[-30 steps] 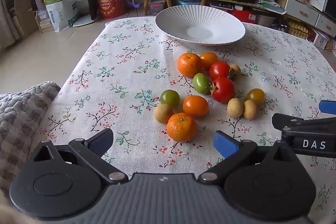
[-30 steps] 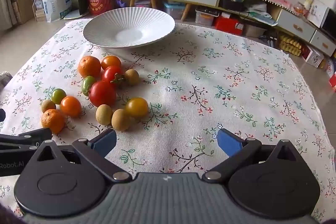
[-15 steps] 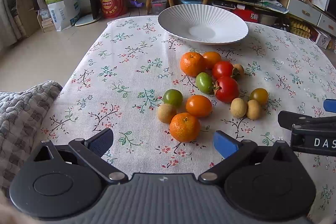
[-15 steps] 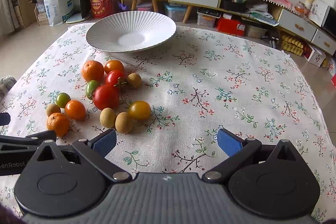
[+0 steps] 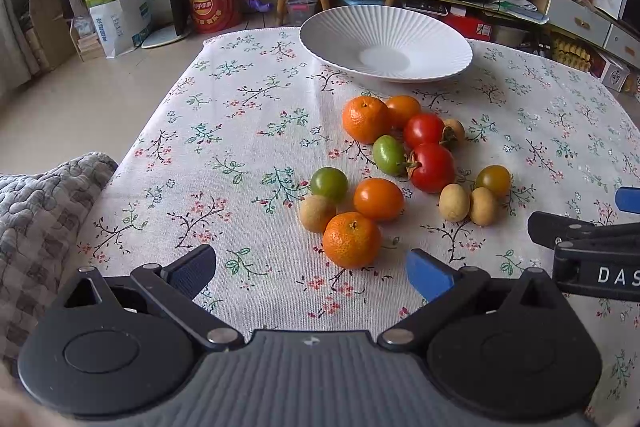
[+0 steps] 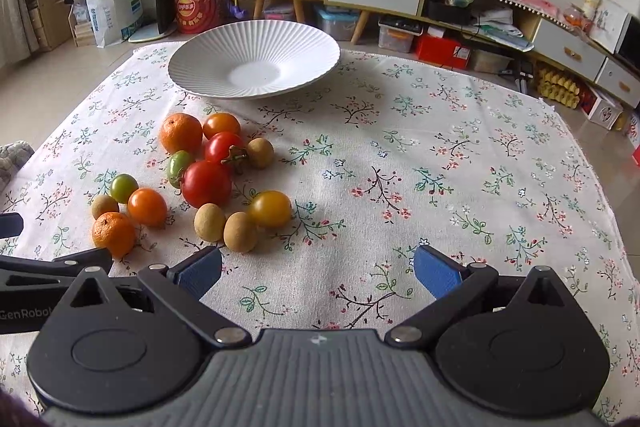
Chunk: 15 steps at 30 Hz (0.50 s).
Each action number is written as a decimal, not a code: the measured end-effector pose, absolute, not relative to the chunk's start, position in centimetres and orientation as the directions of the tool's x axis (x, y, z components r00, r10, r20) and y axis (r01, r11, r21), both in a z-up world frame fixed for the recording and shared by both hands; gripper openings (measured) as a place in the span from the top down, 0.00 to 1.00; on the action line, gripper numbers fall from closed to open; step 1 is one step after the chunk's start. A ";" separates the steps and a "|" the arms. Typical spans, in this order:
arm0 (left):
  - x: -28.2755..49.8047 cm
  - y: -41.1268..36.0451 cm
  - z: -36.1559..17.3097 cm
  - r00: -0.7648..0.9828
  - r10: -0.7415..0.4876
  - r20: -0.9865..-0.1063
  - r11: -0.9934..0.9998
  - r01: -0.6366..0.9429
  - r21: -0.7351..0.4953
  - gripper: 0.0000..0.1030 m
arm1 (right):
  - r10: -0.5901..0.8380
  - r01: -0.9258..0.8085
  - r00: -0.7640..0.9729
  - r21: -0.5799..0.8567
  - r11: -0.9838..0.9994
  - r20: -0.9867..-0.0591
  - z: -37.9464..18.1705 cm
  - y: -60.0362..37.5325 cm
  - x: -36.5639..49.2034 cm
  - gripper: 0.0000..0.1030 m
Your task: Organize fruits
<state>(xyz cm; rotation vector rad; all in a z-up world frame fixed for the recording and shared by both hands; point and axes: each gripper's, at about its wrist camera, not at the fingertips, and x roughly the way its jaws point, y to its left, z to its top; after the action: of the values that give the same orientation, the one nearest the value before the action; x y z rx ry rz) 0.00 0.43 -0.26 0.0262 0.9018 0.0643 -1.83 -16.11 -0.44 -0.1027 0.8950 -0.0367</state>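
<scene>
A cluster of small fruits lies on the floral tablecloth: mandarins, red tomatoes, green tomatoes, an orange tomato, a yellow tomato and beige longans. An empty white ribbed bowl stands behind them; it also shows in the right wrist view. My left gripper is open and empty, just short of the nearest mandarin. My right gripper is open and empty, to the right of the longans.
The tablecloth covers the table to its edges. A quilted grey cloth lies at the left edge. Drawers, shelves, bags and boxes stand on the floor beyond the table.
Both grippers have edged forward and to the left, so the fruits and bowl sit slightly nearer and further right in view. Both stay open and no fruit has moved.
</scene>
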 end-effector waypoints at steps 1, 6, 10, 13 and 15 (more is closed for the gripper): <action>0.0 0.4 -0.3 0.619 0.067 -0.782 0.998 -0.045 0.050 0.09 | -0.075 -0.011 0.625 -0.104 0.994 -0.777 -0.4 -16.1 -1.8 0.01; 0.0 0.5 -0.3 0.621 0.067 -0.781 0.998 -0.043 0.052 0.09 | -0.073 -0.012 0.625 -0.103 0.995 -0.777 -0.4 -16.1 -1.8 0.01; 0.0 0.5 -0.3 0.622 0.066 -0.781 0.998 -0.043 0.051 0.09 | -0.073 -0.014 0.623 -0.104 0.995 -0.778 -0.4 -16.1 -1.8 0.01; 0.0 0.5 -0.2 0.621 0.067 -0.781 0.998 -0.043 0.051 0.09 | -0.073 -0.015 0.622 -0.105 0.994 -0.779 -0.4 -16.1 -1.8 0.01; 0.0 0.5 -0.3 0.621 0.066 -0.781 0.998 -0.042 0.051 0.09 | -0.074 -0.014 0.621 -0.105 0.994 -0.780 -0.5 -16.1 -1.9 0.01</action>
<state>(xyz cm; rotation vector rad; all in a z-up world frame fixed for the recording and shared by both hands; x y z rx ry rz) -0.01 0.48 -0.25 0.0286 0.8991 0.0623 -1.85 -16.12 -0.46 -0.1046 0.9001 -0.0345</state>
